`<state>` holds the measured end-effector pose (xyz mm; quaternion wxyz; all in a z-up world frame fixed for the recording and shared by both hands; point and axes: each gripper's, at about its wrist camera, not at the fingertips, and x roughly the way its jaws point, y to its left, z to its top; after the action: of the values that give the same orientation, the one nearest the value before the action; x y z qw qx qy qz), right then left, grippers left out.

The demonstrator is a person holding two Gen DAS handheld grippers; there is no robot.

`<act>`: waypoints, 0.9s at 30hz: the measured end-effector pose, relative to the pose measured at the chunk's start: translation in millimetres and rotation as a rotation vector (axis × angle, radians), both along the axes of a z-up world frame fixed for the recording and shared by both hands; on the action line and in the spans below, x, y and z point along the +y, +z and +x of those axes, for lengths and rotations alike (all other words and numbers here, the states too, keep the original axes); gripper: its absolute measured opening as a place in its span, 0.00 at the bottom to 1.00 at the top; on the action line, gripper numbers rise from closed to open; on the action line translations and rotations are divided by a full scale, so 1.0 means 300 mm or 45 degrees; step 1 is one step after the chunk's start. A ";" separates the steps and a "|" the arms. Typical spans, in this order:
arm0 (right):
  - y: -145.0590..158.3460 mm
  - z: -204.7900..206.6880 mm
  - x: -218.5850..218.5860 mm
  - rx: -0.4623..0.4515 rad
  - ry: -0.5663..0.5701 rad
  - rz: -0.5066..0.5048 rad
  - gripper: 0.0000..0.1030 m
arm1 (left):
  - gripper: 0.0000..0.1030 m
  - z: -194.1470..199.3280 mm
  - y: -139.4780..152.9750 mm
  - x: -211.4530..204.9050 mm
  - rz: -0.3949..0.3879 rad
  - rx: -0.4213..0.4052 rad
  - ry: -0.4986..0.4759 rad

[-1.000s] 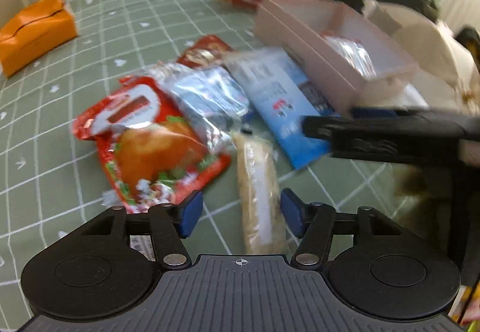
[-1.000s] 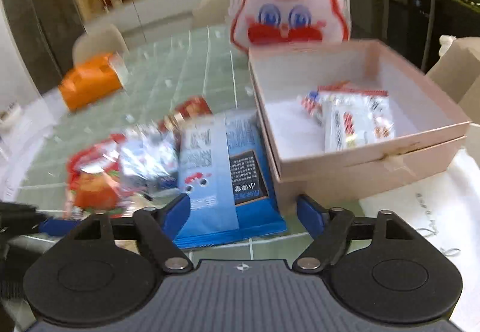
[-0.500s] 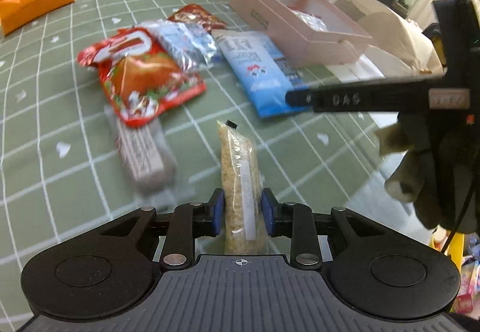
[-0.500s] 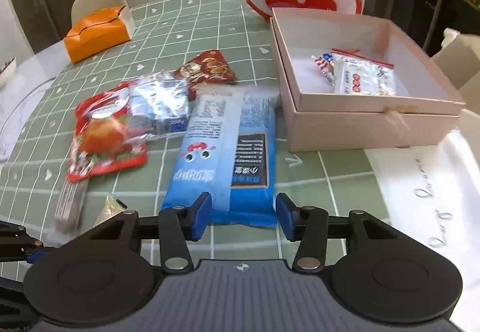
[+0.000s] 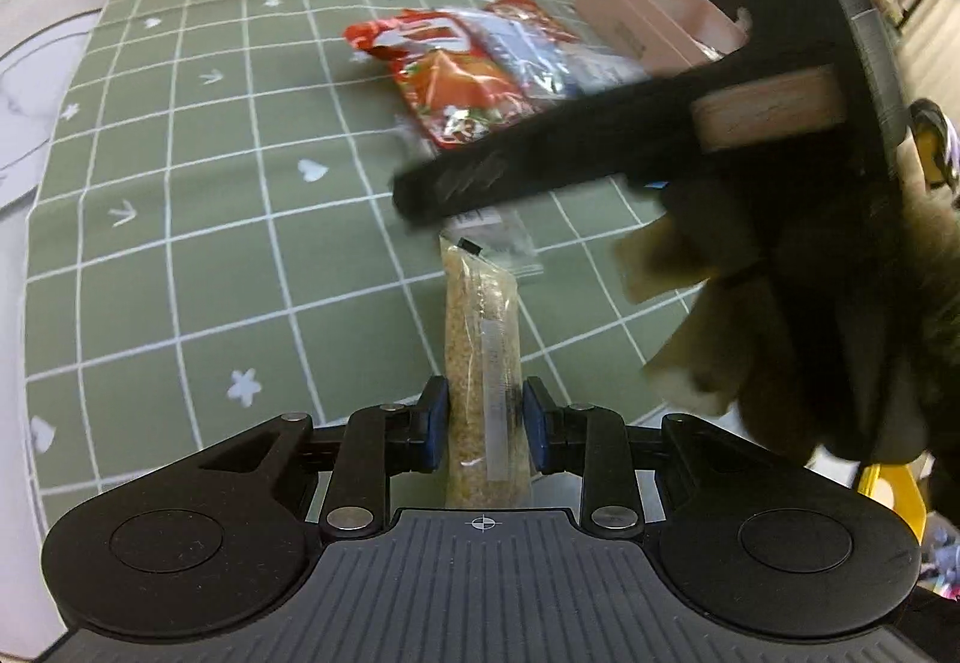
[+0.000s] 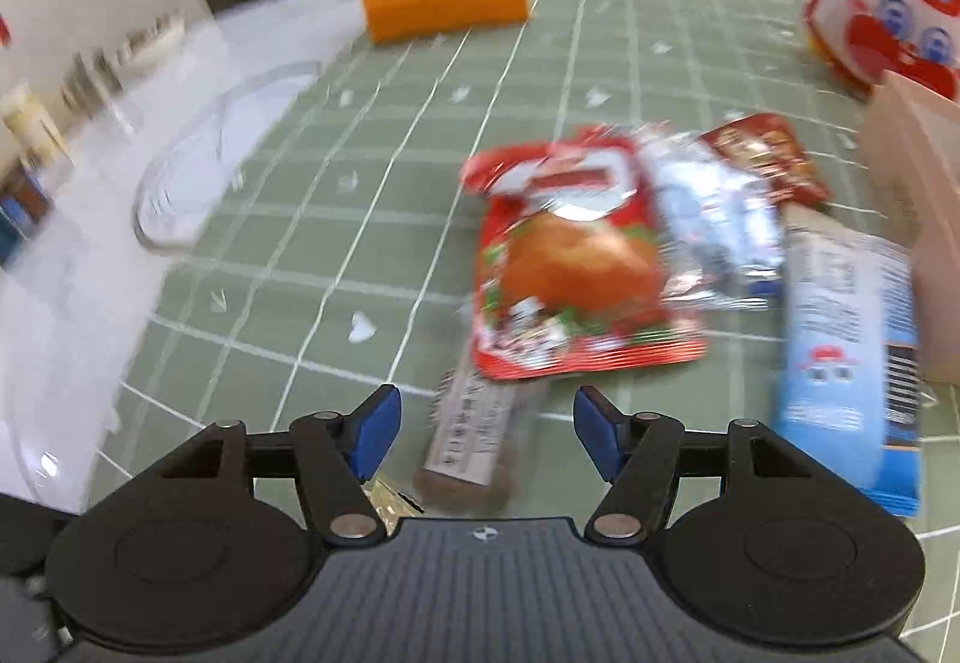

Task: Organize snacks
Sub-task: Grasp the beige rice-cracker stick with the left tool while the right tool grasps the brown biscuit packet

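Clamped between the blue pads of the left tool: a long clear-wrapped grain bar, pointing toward 12 o'clock over the green checked bench. Under the right tool, jaws apart and just opened wider, pads touching nothing: a brown wrapped bar flat on the bench. At 12 to 2 o'clock from that bar, a red snack packet, a blue packet and the pink box.

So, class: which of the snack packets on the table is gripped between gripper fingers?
The long clear packet of pale grains, pinched by the left gripper; the other packets lie loose.
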<state>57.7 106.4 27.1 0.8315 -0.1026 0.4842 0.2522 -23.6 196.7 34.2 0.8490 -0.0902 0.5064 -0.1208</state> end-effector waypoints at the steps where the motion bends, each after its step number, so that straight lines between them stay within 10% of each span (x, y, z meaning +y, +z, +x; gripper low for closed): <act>1: 0.001 -0.017 0.015 -0.040 0.015 -0.035 0.53 | 0.31 -0.002 0.001 0.002 0.000 0.001 0.006; 2: 0.008 -0.027 0.020 -0.058 0.042 -0.060 0.38 | 0.32 -0.002 0.001 0.004 -0.002 0.002 0.010; 7: 0.085 -0.058 -0.127 -0.056 -0.073 -0.007 0.26 | 0.37 0.020 0.005 -0.034 -0.030 -0.017 -0.058; 8: 0.100 -0.068 -0.170 -0.061 -0.106 0.000 0.08 | 0.36 0.026 0.001 -0.046 -0.028 -0.029 -0.078; 17: 0.106 -0.229 -0.482 -0.051 -0.462 -0.029 0.08 | 0.30 0.071 -0.025 -0.189 -0.140 -0.043 -0.310; 20: 0.140 -0.265 -0.478 -0.127 -0.392 0.014 0.22 | 0.29 0.047 -0.020 -0.227 -0.103 -0.057 -0.353; 23: 0.151 -0.253 -0.414 -0.234 -0.283 0.049 0.71 | 0.29 0.026 -0.016 -0.190 -0.071 -0.059 -0.290; 27: 0.107 -0.158 -0.263 -0.227 -0.160 0.049 0.73 | 0.29 -0.015 -0.003 -0.103 -0.054 -0.026 -0.077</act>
<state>10.3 27.5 59.1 0.8873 -0.0780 0.4089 0.1986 -28.1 165.8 33.2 0.8479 -0.0917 0.4977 -0.1580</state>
